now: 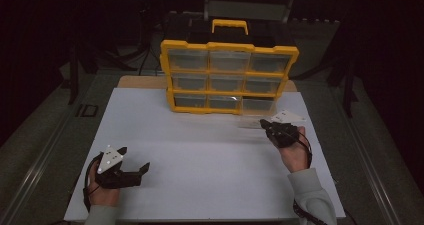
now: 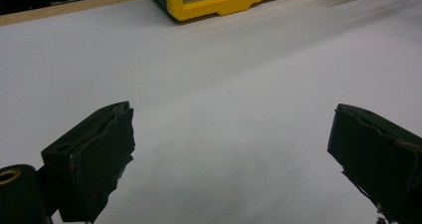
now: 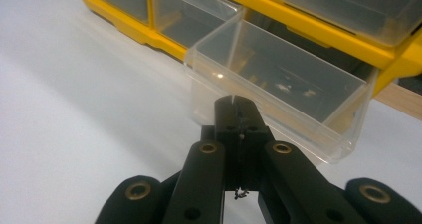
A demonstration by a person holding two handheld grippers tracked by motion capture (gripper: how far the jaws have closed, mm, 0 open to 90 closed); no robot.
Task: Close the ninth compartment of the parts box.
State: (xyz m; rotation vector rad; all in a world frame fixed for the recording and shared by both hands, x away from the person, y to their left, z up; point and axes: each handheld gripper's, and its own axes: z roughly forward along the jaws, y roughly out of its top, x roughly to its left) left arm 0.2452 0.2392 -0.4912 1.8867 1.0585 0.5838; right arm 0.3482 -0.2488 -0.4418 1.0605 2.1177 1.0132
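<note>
A yellow drawer organizer [image 1: 227, 77] stands at the back of the white tabletop [image 1: 200, 150], with rows of clear drawers. Its bottom right clear drawer [image 1: 252, 120] is pulled out toward me. In the right gripper view that drawer [image 3: 278, 79] looks nearly bare inside. My right gripper [image 1: 264, 122] is at the drawer's front, and its jaws [image 3: 234, 102] are pressed together at the front wall, below the rim. My left gripper [image 1: 134, 159] rests near the front left of the table, held in a hand. Its jaws [image 2: 231, 139] stand wide apart with bare table between them.
The organizer's yellow base [image 2: 219, 2] is far ahead of the left gripper. Its neighbouring bottom drawers [image 3: 129, 20] are pushed in. A black case with a yellow handle [image 1: 230, 26] sits behind the organizer. Dark floor surrounds the table.
</note>
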